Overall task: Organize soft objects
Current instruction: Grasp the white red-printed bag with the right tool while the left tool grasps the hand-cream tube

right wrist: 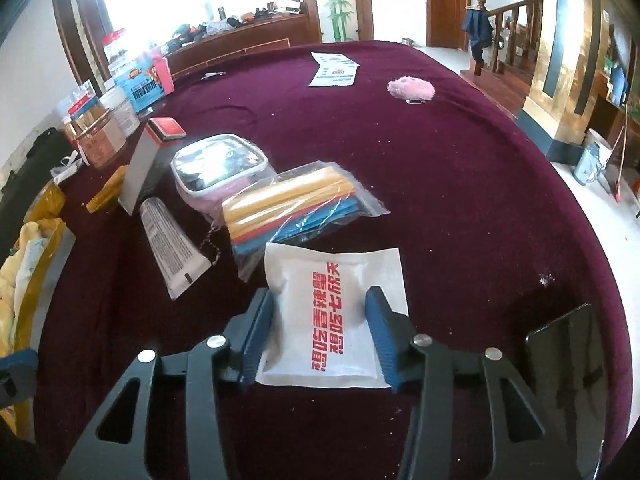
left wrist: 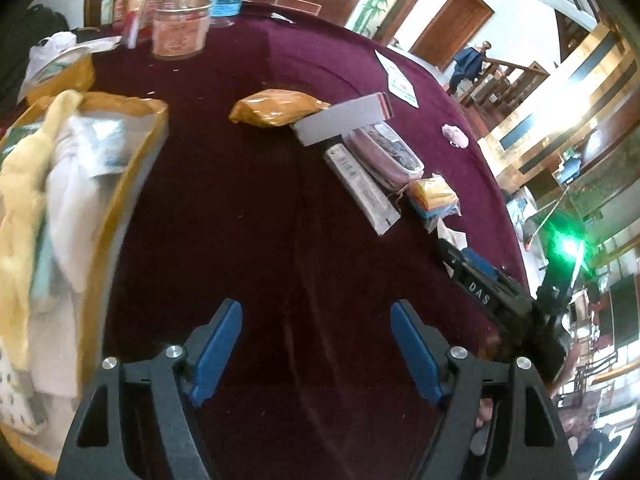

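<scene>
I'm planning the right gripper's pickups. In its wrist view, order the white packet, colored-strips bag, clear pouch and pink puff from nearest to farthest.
1. White packet, between the right gripper's fingers.
2. Colored-strips bag, just beyond, slightly left.
3. Clear pouch, farther left.
4. Pink puff, far across, to the right.

Left tongs [left wrist: 316,354] gape above the maroon tablecloth [left wrist: 260,220]; blurred, probably towels [left wrist: 36,200] fill the yellow basket [left wrist: 132,184]

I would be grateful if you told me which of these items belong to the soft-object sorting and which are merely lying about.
Belong to the job:
- white packet, between the right gripper fingers
- pink puff
- yellow bin holding cloths
- left gripper, open, empty

Lying about:
- jars
- grey box
- tube
- leaflet
</scene>
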Demonstrator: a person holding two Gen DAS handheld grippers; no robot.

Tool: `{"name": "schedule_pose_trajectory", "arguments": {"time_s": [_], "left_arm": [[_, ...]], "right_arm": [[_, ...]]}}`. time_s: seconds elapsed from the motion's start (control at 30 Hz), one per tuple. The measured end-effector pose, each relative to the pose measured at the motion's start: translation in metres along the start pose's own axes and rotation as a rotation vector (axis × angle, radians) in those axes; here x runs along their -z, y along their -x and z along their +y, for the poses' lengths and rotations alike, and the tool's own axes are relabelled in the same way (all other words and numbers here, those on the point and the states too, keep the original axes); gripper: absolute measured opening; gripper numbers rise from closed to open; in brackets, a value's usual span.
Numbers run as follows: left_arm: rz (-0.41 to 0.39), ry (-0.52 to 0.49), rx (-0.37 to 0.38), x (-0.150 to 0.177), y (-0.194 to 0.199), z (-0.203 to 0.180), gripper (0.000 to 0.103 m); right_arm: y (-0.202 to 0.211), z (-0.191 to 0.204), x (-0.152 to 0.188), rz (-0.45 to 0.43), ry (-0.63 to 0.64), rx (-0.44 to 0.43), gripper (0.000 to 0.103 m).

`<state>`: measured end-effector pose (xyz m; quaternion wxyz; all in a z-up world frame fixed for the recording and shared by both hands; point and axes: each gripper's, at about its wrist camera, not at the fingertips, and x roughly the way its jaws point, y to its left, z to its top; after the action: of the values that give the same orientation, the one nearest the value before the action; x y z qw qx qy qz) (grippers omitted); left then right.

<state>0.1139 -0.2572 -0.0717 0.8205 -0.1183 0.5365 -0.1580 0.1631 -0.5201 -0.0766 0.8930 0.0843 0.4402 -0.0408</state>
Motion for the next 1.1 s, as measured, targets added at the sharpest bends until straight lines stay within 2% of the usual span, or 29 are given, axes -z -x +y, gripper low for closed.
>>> {"name": "schedule_pose_trajectory", "arguments": {"time_s": [0.2, 0.3, 0.33, 0.43, 0.53, 0.63, 0.73, 0.9, 0.93, 0.97, 1.0, 1.03, 1.1], "left_arm": [[0.063, 0.002, 0.014, -0.032, -0.034, -0.021, 0.08], [0.095, 0.025, -0.029, -0.047, -0.053, -0.024, 0.08], [0.104, 0.039, -0.029, -0.052, -0.058, -0.024, 0.08], [0.11, 0.074, -0.049, -0.066, -0.072, -0.026, 0.08], [0.121, 0.085, -0.106, -0.081, -0.087, -0.033, 0.08], [0.107, 0.094, -0.162, -0.093, -0.096, -0.037, 0.08], [0.084, 0.148, -0.184, -0.098, -0.098, -0.033, 0.08], [0.062, 0.09, -0.346, -0.104, -0.112, -0.049, 0.08], [0.054, 0.067, -0.385, -0.101, -0.114, -0.054, 0.078], [0.048, 0.048, -0.409, -0.098, -0.112, -0.055, 0.069], [0.036, 0.031, -0.41, -0.094, -0.108, -0.053, 0.061], [0.034, 0.016, -0.402, -0.092, -0.106, -0.051, 0.058], [0.035, -0.037, -0.376, -0.088, -0.098, -0.043, 0.041]], "right_arm": [[0.003, -0.006, 0.0, -0.009, -0.024, -0.042, 0.033], [0.01, -0.008, 0.0, -0.032, -0.037, -0.088, 0.019], [0.014, -0.008, 0.0, -0.048, -0.04, -0.099, 0.018], [0.015, -0.011, -0.001, -0.048, -0.056, -0.125, 0.018], [0.016, -0.013, -0.001, -0.047, -0.07, -0.138, 0.017], [0.015, -0.013, 0.0, -0.046, -0.072, -0.14, 0.017], [0.015, -0.013, 0.0, -0.043, -0.075, -0.146, 0.018], [0.013, -0.012, 0.0, -0.044, -0.066, -0.138, 0.018], [0.013, -0.011, 0.0, -0.044, -0.063, -0.136, 0.018], [0.013, -0.011, 0.0, -0.045, -0.063, -0.136, 0.018], [0.013, -0.012, 0.0, -0.045, -0.065, -0.138, 0.018], [0.013, -0.012, 0.0, -0.045, -0.068, -0.141, 0.018], [0.013, -0.012, 0.0, -0.045, -0.069, -0.142, 0.018]]}}
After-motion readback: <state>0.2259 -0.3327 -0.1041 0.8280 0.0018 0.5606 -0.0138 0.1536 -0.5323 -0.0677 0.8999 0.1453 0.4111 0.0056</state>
